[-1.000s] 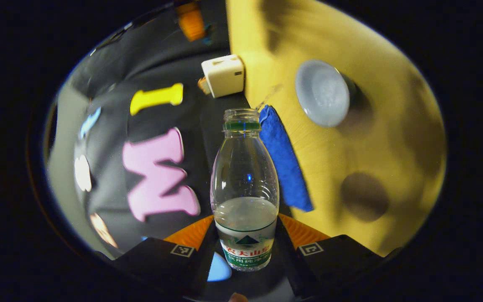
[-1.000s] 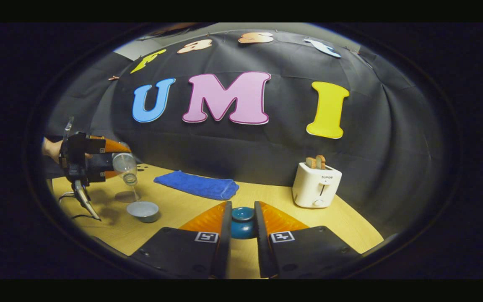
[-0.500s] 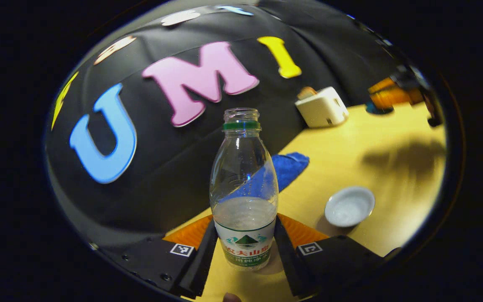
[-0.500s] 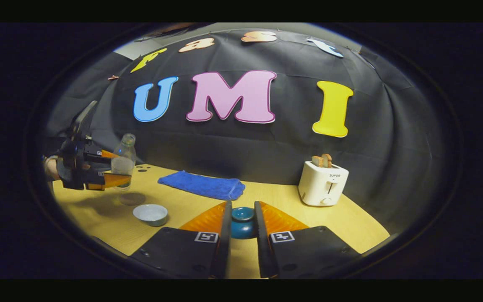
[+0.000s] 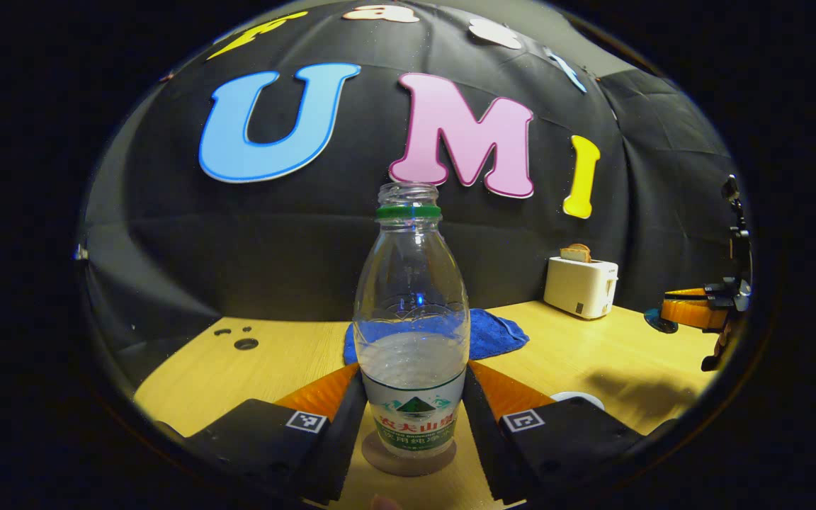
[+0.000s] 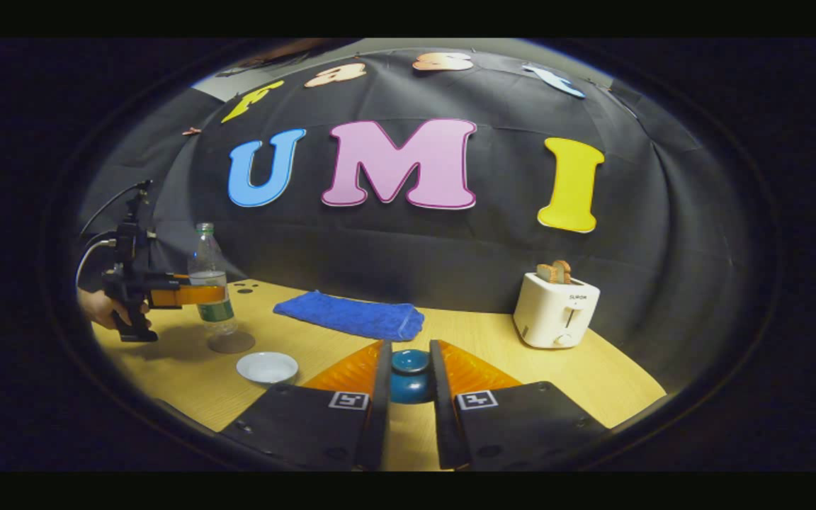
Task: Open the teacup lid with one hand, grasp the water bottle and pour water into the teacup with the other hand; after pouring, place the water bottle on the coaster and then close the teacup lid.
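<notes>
Since the earlier frames the water bottle (image 5: 411, 319) has been swung back from a pouring tilt to upright and lowered over the coaster (image 5: 408, 457).

In the left gripper view, the bottle is clamped at its label between both fingers of the left tongs (image 5: 411, 418); it stands uncapped and partly filled, its base at or just above the round brown coaster on the bench (image 5: 287, 354); contact cannot be told. A white edge of the teacup (image 5: 578, 398) is seen just beside the tongs' finger. A blue cloth (image 5: 496, 333) lies behind the bottle, a white toaster (image 5: 581, 285) farther back, and the right tongs (image 5: 670, 315) are seen at the far edge.

In the right gripper view, the blue teacup lid (image 6: 408, 375) is gripped between both fingers of the right tongs (image 6: 408, 382), raised above the bench (image 6: 465, 340). At the far side, the left tongs (image 6: 192, 294) are held by a hand (image 6: 103, 308), closed on the upright bottle (image 6: 210, 280) over the coaster (image 6: 231, 343). The open white teacup (image 6: 267, 367) sits just beside the coaster. The cloth (image 6: 348, 315) and toaster (image 6: 555, 312) stand along the back.
</notes>
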`<state>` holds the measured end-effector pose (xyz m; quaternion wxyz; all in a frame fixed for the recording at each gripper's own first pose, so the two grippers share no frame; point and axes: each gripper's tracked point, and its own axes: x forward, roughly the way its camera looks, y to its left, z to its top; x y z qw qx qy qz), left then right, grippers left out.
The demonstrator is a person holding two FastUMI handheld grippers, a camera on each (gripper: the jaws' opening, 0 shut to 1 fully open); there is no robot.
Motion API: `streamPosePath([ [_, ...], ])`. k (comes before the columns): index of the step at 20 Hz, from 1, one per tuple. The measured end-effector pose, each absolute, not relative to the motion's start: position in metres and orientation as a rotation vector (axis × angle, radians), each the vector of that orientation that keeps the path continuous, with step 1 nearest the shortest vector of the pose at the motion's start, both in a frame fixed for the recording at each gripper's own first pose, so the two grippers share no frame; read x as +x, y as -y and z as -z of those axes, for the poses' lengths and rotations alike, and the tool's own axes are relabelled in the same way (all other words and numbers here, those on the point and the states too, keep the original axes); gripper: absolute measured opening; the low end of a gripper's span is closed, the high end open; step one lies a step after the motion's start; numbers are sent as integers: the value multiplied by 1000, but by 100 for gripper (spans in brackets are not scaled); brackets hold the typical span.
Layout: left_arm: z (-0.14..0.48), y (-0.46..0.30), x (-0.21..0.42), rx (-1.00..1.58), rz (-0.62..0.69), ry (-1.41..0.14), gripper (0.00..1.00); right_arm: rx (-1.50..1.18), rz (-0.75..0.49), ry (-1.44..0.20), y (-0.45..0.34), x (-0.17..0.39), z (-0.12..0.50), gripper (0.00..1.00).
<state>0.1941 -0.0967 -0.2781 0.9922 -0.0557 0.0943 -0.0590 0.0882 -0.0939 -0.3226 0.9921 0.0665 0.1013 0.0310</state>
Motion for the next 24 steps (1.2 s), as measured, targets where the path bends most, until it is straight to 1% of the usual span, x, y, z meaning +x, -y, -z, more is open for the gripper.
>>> streamPosePath([
  [1,281,98,193,-119,114,-200,75,133,-62,-203,93,89,322,30],
  [2,291,96,198,-124,114,-205,76,132,-61,-203,91,90,323,35],
  [3,295,97,201,-129,119,-207,76,134,-62,-206,89,91,323,30],
  [8,306,95,205,-123,109,-218,77,143,-74,-208,77,94,322,30],
  [9,306,95,207,-119,109,-218,77,141,-76,-206,75,94,322,35],
  [10,308,94,206,-113,110,-220,77,143,-82,-206,72,94,321,31],
  [13,308,98,203,-110,130,-225,78,152,-89,-209,67,96,321,30],
  [15,312,97,202,-119,122,-240,82,156,-95,-209,62,97,319,30],
  [16,315,96,201,-127,118,-245,92,155,-100,-207,59,96,318,30],
  [17,315,95,200,-137,114,-246,95,154,-107,-207,56,97,317,30],
  [19,315,96,197,-159,118,-246,95,160,-121,-207,49,97,317,30],
  [20,317,96,195,-163,118,-250,95,166,-130,-206,44,97,316,33],
  [21,317,95,192,-166,116,-255,96,173,-138,-205,39,98,315,30],
  [22,318,95,189,-167,120,-261,96,184,-150,-205,32,98,314,30],
  [23,318,97,184,-167,126,-265,95,195,-164,-204,24,99,313,35],
  [24,320,99,178,-167,135,-271,95,205,-179,-203,16,100,313,35],
])
